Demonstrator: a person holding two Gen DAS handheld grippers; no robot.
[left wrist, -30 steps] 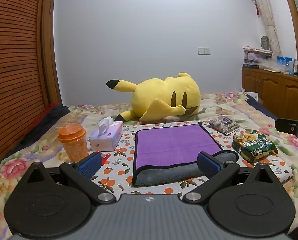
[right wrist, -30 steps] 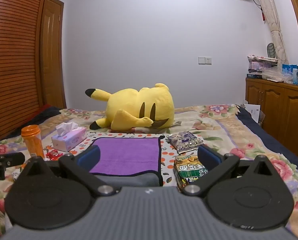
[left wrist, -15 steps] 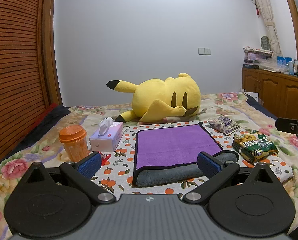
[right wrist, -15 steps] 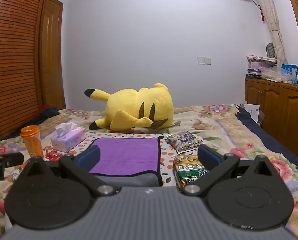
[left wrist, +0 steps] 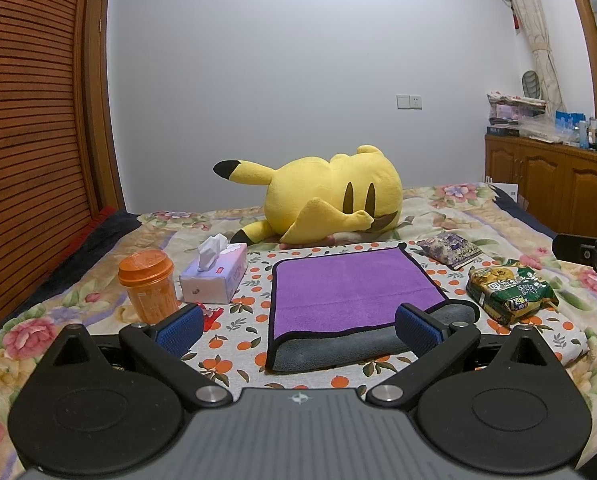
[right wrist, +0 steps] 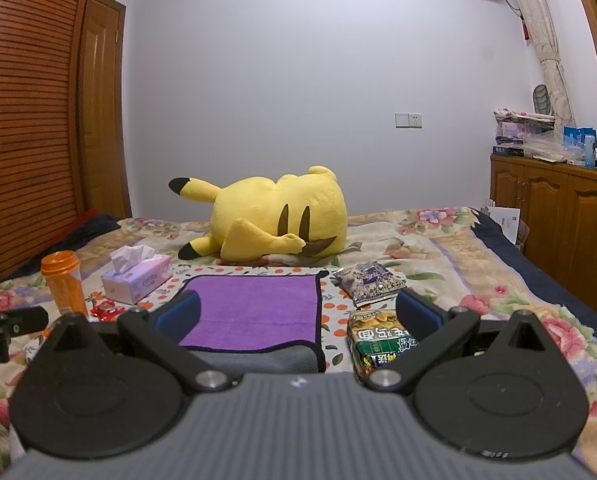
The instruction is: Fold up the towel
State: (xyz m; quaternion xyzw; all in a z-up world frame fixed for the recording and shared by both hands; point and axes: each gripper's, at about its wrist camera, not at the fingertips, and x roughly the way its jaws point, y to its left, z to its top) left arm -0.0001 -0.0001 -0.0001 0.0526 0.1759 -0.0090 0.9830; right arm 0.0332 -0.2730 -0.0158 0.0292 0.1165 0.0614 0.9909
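Observation:
A purple towel (left wrist: 350, 288) with black trim and a grey underside lies folded flat on the bed, its grey layer showing along the near edge; it also shows in the right wrist view (right wrist: 254, 312). My left gripper (left wrist: 298, 326) is open and empty, held just short of the towel's near edge. My right gripper (right wrist: 298, 312) is open and empty, above the towel's near right part. The other gripper's black body shows at the right edge of the left wrist view (left wrist: 586, 258) and at the left edge of the right wrist view (right wrist: 6, 324).
A yellow plush toy (left wrist: 330, 196) lies behind the towel. An orange cup (left wrist: 148, 286), a tissue box (left wrist: 214, 276) and a red wrapper (left wrist: 210, 316) lie to its left. A green snack bag (left wrist: 508, 290) and a purple packet (left wrist: 450, 248) lie to its right. Wooden cabinets (left wrist: 550, 184) stand at far right.
Almost nothing has changed. Both grippers stay open and hold nearly the same position over the bed.

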